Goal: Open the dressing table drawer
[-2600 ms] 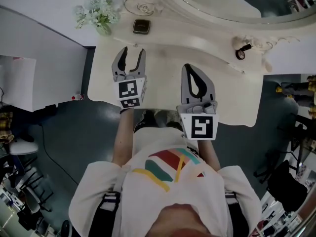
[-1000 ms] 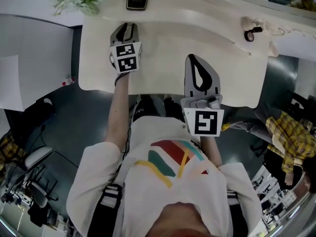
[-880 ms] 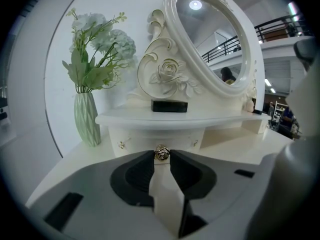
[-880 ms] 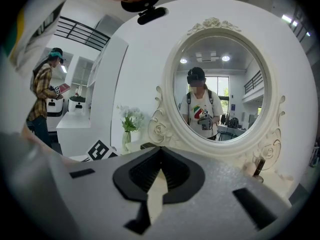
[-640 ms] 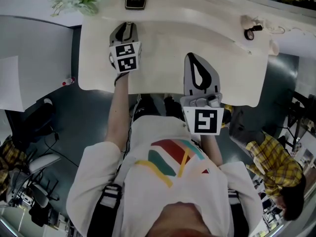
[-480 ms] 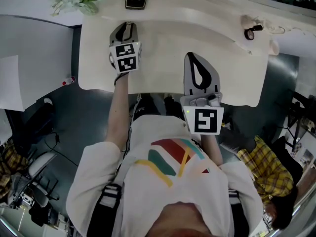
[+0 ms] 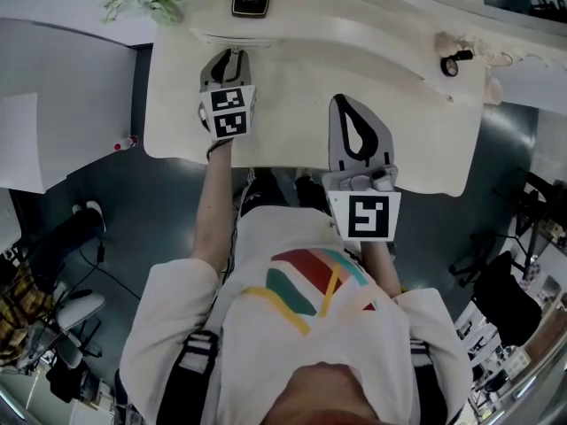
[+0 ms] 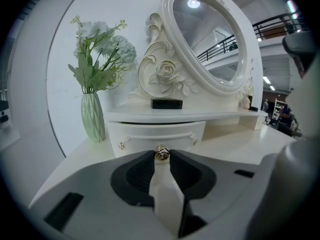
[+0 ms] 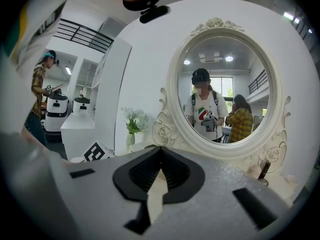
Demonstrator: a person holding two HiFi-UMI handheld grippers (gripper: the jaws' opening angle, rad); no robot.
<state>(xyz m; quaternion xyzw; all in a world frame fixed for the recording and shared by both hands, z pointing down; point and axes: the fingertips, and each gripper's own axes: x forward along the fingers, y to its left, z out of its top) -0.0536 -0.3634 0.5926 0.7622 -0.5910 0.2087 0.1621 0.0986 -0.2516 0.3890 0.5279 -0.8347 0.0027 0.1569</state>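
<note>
The drawer (image 8: pixel 150 133) is a small, curved white one set in the raised shelf unit at the back left of the dressing table top (image 7: pixel 292 78). It sits straight under the shelf (image 8: pixel 200 116), and a thin dark gap runs between its upper edge and that shelf. Its front carries a gold, rose-shaped knob (image 8: pixel 161 154) at the middle and a smaller gold stud near each end.

The left gripper (image 8: pixel 161 156) points at the drawer front from the person's side, tilted somewhat downward. Its two dark jaw tips have come in on the knob, one on each side and both touching it, so the knob is clamped right at the tips. The drawer front stands just beyond them. From the head view this gripper reaches across the left part of the table top, with its marker cube towards the person.

The right gripper (image 9: pixel 160 150) lies well apart from the drawer, over the middle of the table top nearer its front edge. Its jaws are closed tip to tip with nothing between them, and it faces the mirror.

On the shelf above the drawer rests a flat black box (image 8: pixel 167 103). Just left of the drawer stands a ribbed pale green vase (image 8: pixel 93 118) of white flowers. Behind the shelf rises the oval mirror (image 8: pixel 207 39) in its carved white frame.
</note>
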